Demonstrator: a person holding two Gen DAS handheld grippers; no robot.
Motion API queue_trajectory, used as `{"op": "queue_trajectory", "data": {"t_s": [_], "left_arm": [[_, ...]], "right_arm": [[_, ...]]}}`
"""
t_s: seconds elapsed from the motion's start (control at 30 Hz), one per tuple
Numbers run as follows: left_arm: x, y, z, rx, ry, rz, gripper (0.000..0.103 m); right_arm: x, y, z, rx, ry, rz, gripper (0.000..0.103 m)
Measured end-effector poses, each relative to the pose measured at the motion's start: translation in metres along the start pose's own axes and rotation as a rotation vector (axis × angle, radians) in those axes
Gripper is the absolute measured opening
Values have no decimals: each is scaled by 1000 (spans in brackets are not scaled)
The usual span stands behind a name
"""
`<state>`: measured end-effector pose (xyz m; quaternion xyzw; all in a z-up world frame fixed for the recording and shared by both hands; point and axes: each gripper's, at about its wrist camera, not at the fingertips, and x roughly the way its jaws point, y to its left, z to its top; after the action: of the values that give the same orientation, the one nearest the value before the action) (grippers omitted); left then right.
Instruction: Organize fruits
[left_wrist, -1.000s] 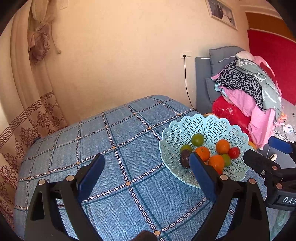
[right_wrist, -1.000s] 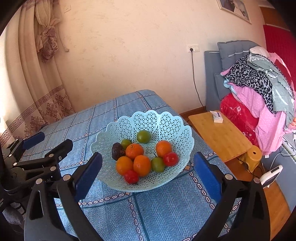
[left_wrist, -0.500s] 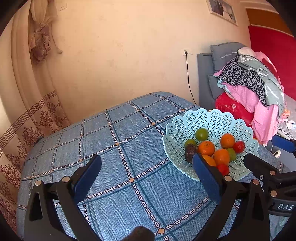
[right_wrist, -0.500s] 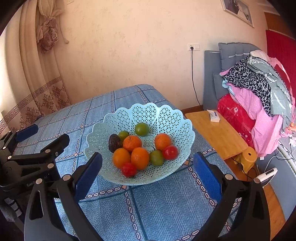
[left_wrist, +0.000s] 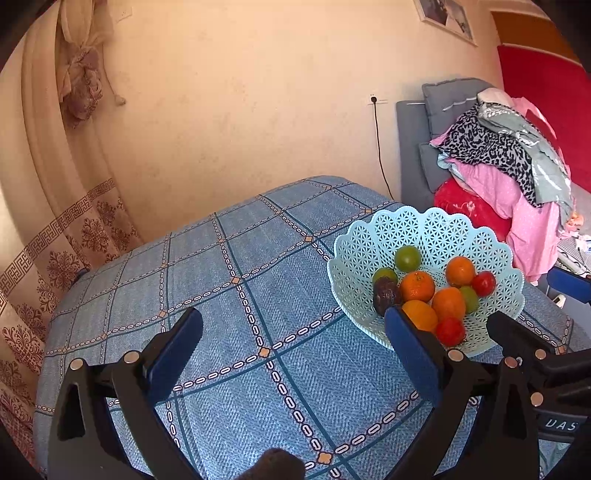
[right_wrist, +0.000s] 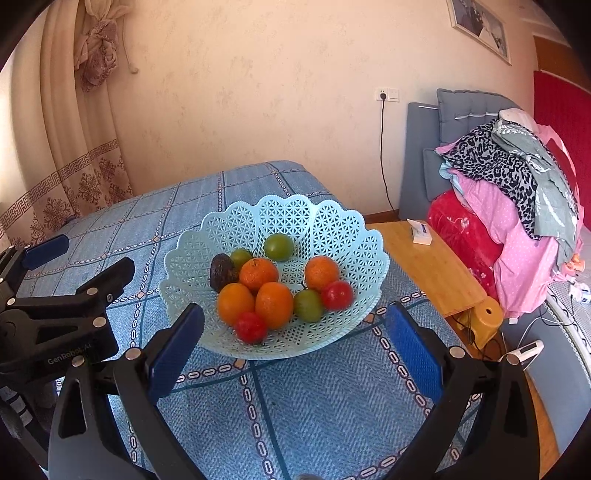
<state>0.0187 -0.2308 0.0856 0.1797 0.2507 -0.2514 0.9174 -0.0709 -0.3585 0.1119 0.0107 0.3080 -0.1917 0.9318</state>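
While the fruits (right_wrist: 273, 284) are sitting in the blue basket (right_wrist: 332, 229) on the bed, the right gripper (right_wrist: 293, 354) and the left gripper (left_wrist: 293, 354) are both hanging wide and empty, so going down slowly over one fruit is looking best.

Orange (left_wrist: 419, 314) half hidden behind hand-held gripper finger (left_wrist: 413, 354)

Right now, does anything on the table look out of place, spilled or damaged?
Nothing stands out. The basket sits upright on the blue cloth, all the fruit lies inside it, none has spilled, and both grippers, left and right, are open and empty.
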Motion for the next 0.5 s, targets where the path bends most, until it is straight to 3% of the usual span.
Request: {"op": "queue_trajectory", "data": {"t_s": [0.5], "left_arm": [[10, -8, -5, 31, 27, 22, 98]], "right_arm": [[7, -2, -4, -5, 14, -8, 100]]}}
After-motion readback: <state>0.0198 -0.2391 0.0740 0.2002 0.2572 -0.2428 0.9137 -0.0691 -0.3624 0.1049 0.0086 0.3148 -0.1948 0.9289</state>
